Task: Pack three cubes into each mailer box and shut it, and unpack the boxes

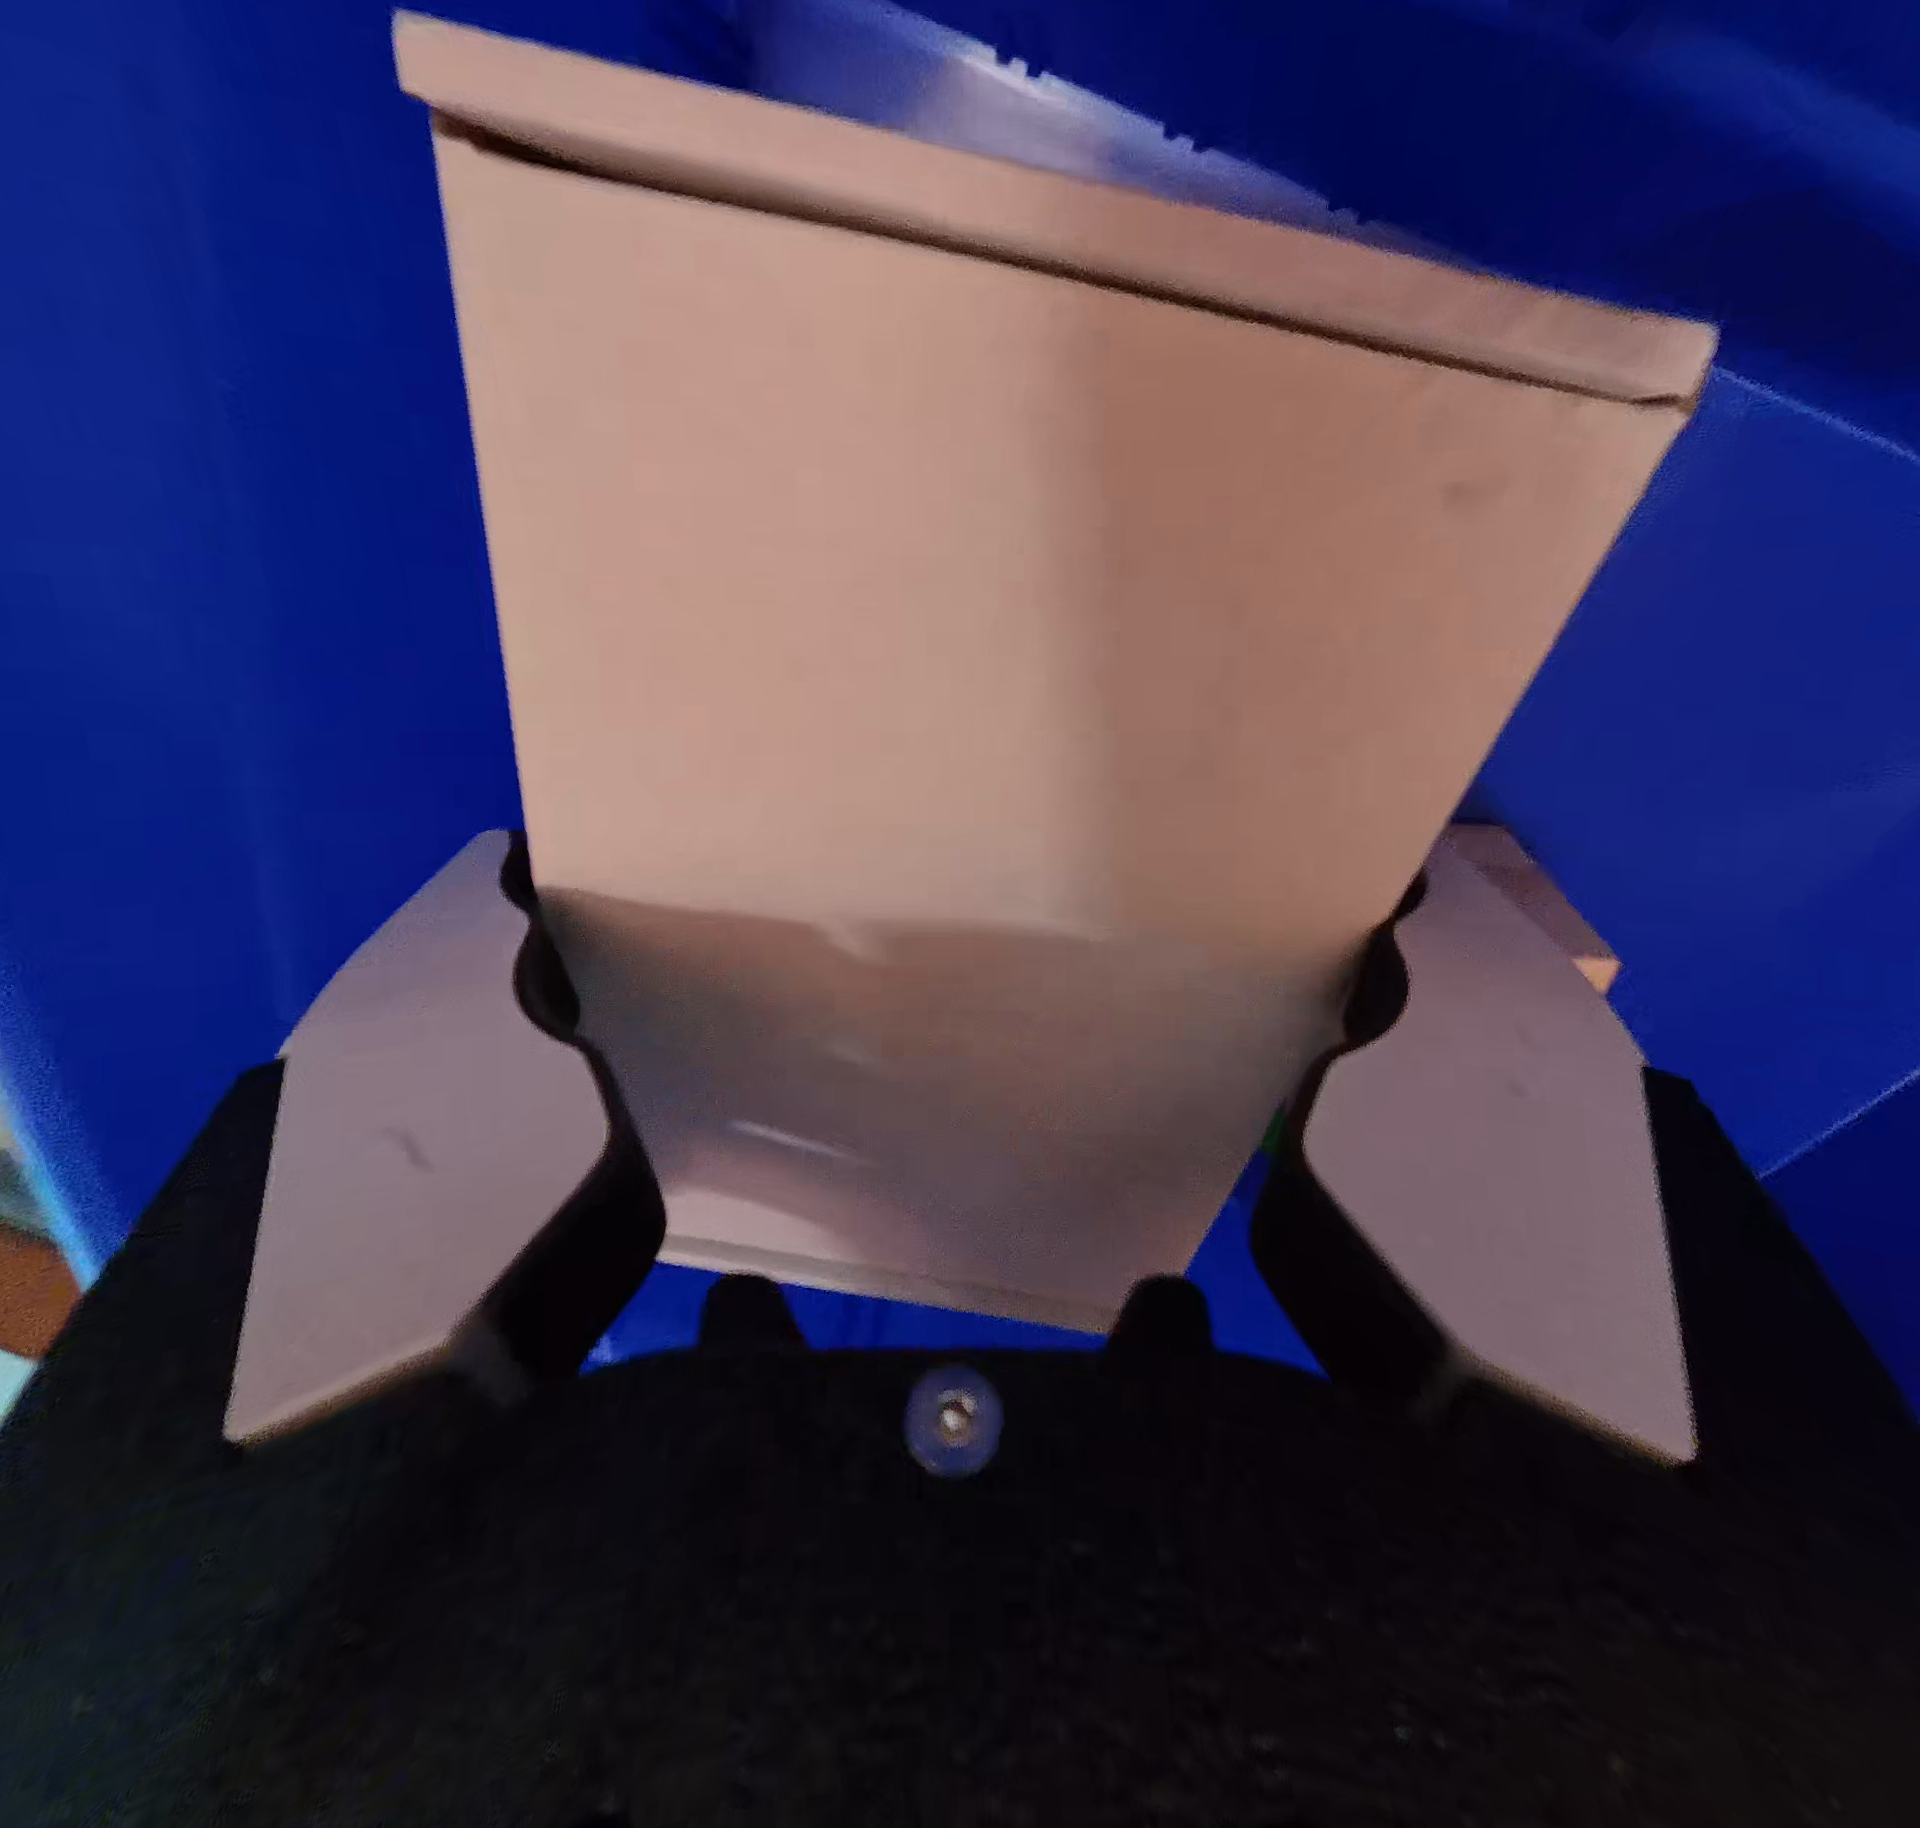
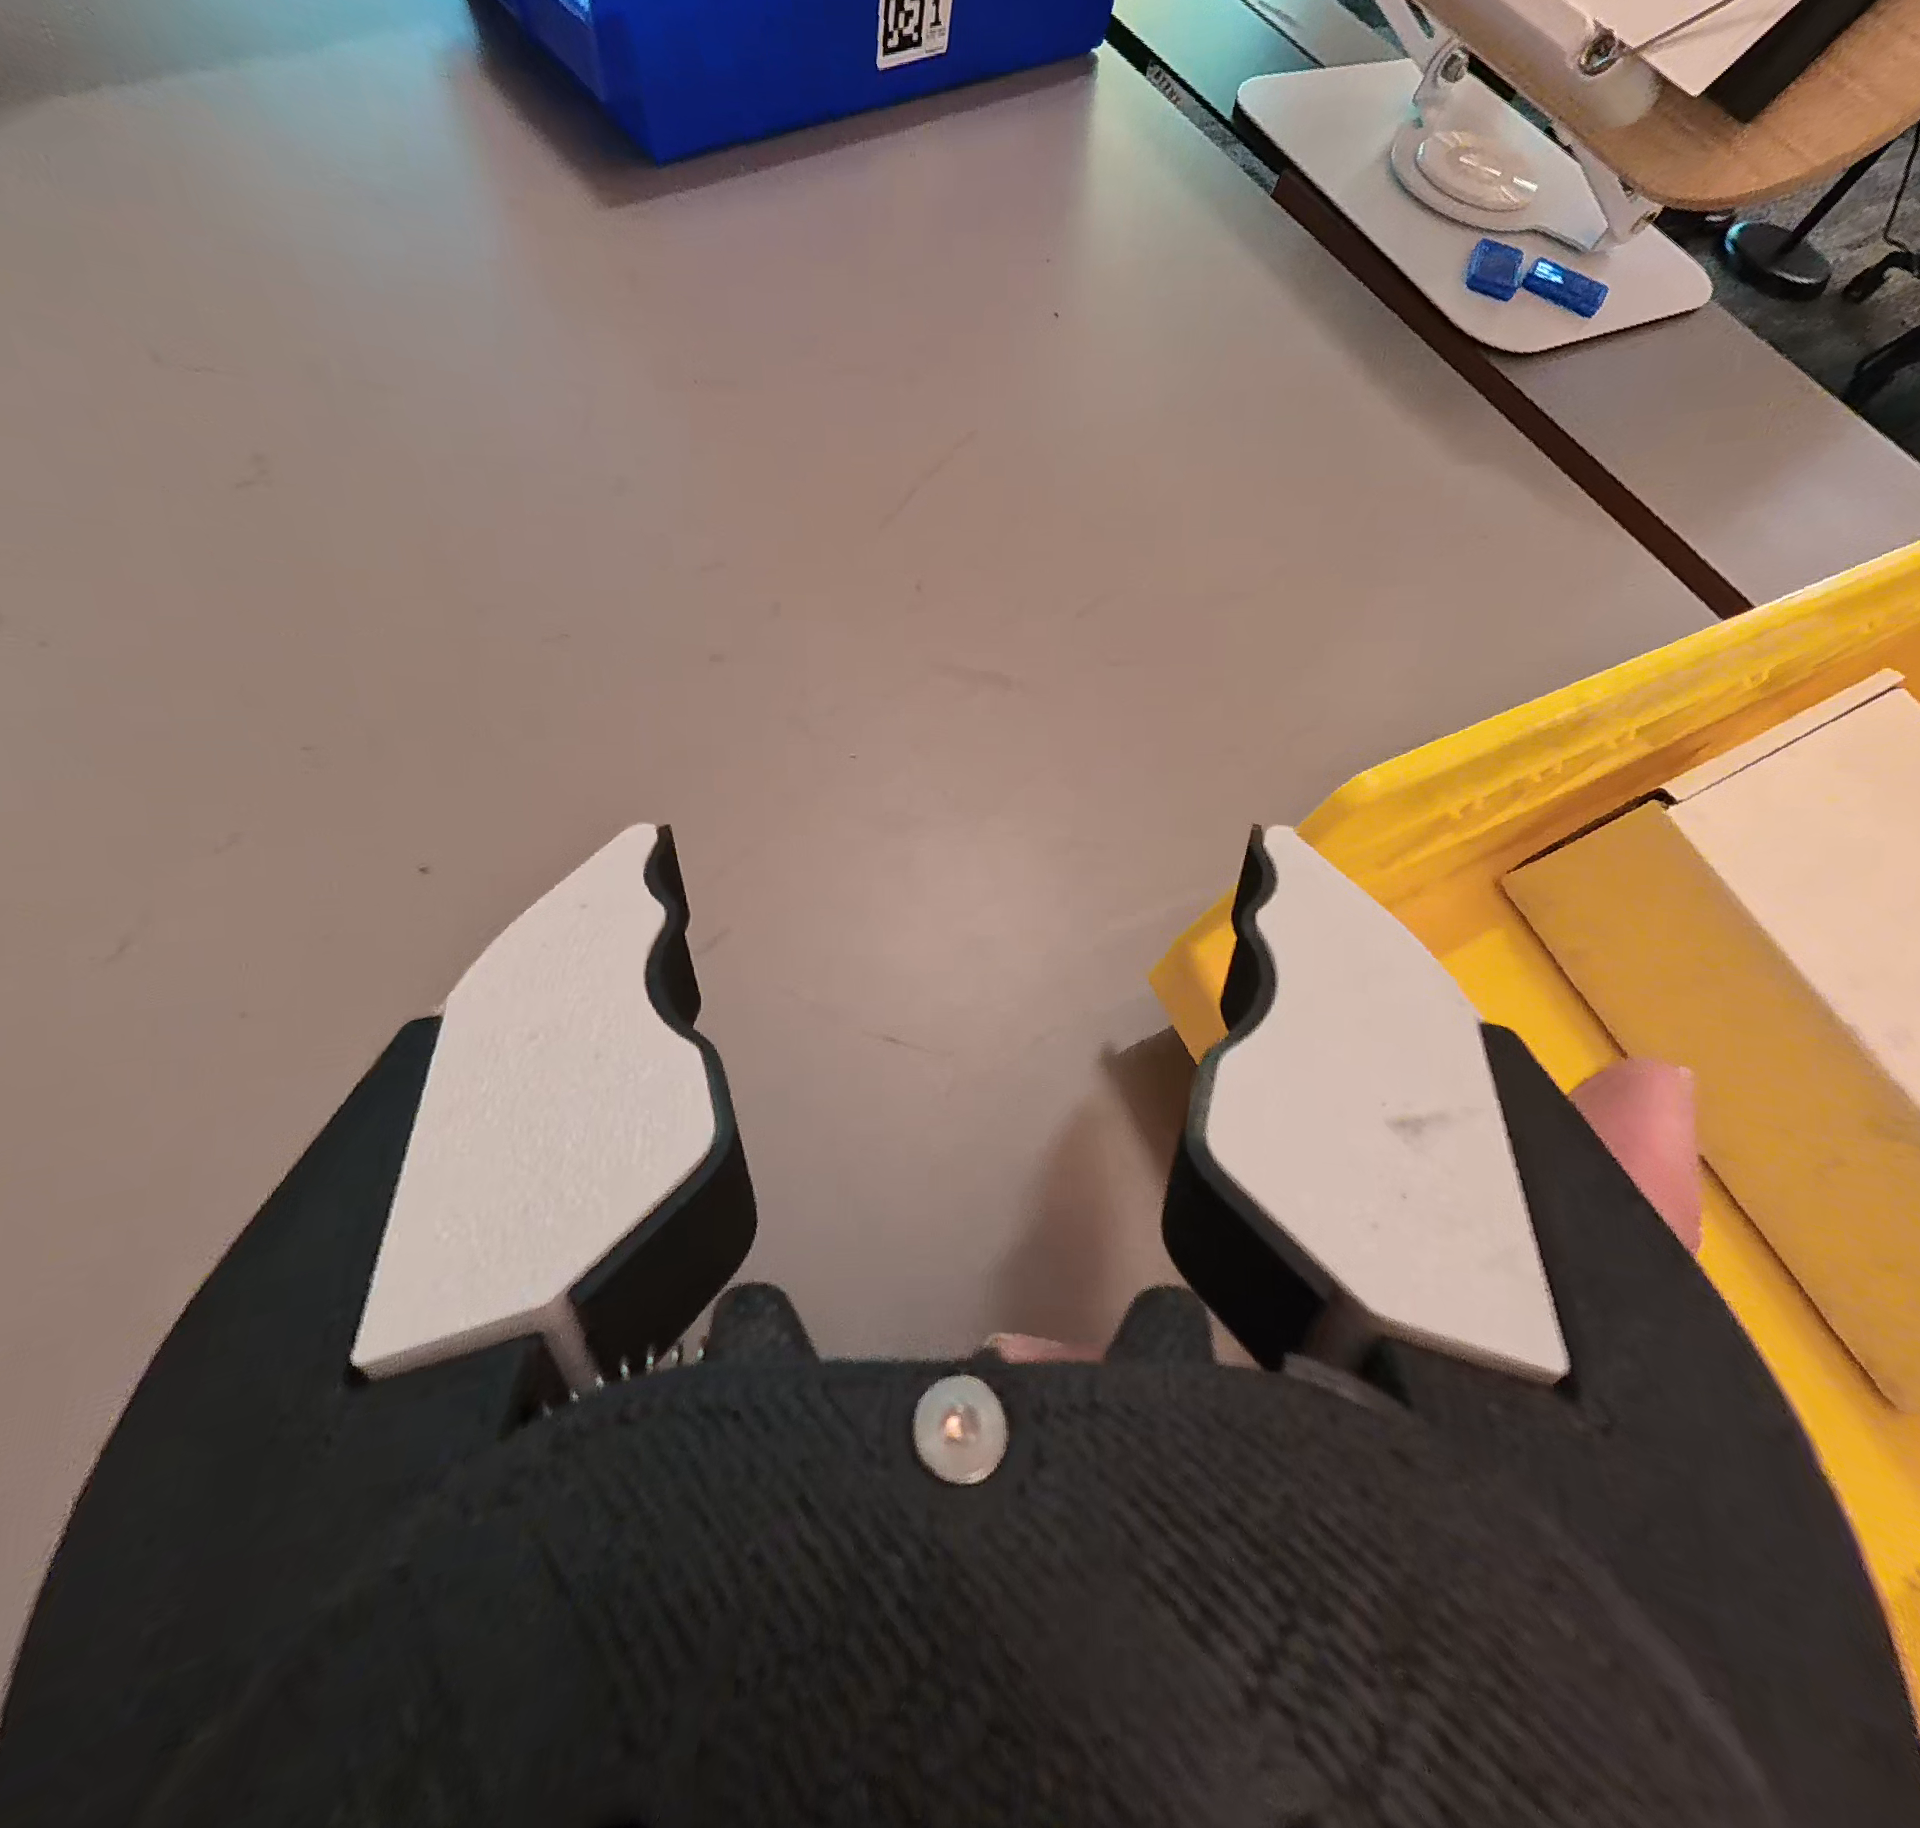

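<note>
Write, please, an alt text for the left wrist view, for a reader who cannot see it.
The left gripper holds a closed brown mailer box between its two fingers, lifted against the inside of a blue bin. The picture is slightly blurred.

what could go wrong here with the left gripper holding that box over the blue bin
1. The left gripper pinches only the lower end of the closed mailer box, so the box may pivot or slip.
2. The blue bin walls sit close around it; a corner could snag.
3. The right gripper is open and away, giving no support.
</note>
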Action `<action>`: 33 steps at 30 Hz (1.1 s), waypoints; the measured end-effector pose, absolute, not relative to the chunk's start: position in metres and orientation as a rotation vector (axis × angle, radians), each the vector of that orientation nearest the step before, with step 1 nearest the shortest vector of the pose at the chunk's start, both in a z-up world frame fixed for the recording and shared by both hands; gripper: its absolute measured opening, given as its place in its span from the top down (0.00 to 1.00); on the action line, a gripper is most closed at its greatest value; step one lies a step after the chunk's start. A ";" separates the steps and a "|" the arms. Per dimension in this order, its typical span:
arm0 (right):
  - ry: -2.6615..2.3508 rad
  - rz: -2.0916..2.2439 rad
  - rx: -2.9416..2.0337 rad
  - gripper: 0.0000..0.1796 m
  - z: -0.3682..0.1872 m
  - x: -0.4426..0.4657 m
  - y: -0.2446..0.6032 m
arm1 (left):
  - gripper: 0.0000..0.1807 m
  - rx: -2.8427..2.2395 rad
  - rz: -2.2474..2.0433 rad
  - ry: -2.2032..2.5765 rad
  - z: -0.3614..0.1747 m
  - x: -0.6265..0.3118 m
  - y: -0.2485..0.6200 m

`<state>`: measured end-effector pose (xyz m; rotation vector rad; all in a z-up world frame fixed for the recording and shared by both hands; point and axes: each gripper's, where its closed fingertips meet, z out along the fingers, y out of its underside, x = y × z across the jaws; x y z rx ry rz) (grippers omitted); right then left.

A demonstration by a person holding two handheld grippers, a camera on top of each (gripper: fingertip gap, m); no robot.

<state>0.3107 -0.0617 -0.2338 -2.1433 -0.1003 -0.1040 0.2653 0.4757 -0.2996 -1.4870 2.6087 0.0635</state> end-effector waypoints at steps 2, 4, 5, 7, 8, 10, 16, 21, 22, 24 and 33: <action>-0.102 -0.125 -2.153 0.44 -0.234 0.312 -0.064 | 0.21 -1.465 0.020 2.613 -0.287 0.267 0.467; -0.103 -0.135 -2.146 0.44 -0.231 0.311 -0.064 | 0.21 -1.435 0.003 2.621 -0.268 0.267 0.458; -0.105 -0.138 -2.139 0.44 -0.228 0.310 -0.063 | 0.21 -1.413 0.022 2.618 -0.257 0.267 0.456; -0.120 -0.152 -2.127 0.45 -0.224 0.308 -0.060 | 0.21 -1.394 0.037 2.616 -0.232 0.264 0.447; -0.133 -0.169 -2.123 0.45 -0.221 0.307 -0.059 | 0.22 -1.384 0.039 2.614 -0.219 0.261 0.442; -0.167 -0.219 -2.118 0.45 -0.216 0.305 -0.055 | 0.22 -1.362 0.026 2.626 -0.194 0.254 0.426; -0.296 -0.415 -1.998 0.45 -0.182 0.289 -0.029 | 0.22 -1.210 -0.123 2.725 -0.149 0.222 0.333; -0.406 -0.457 -1.905 0.54 -0.162 0.259 -0.004 | 0.22 -1.091 -0.213 2.731 -0.170 0.188 0.223; -0.430 -0.445 -1.890 0.57 -0.159 0.252 -0.002 | 0.22 -1.090 -0.233 2.733 -0.183 0.178 0.200; -0.459 -0.400 -1.857 0.64 -0.154 0.238 0.004 | 0.22 -1.113 -0.279 2.715 -0.210 0.161 0.157; -0.266 0.077 -1.976 0.88 -0.199 0.178 0.015 | 0.22 -1.252 -0.426 2.551 -0.289 0.120 0.052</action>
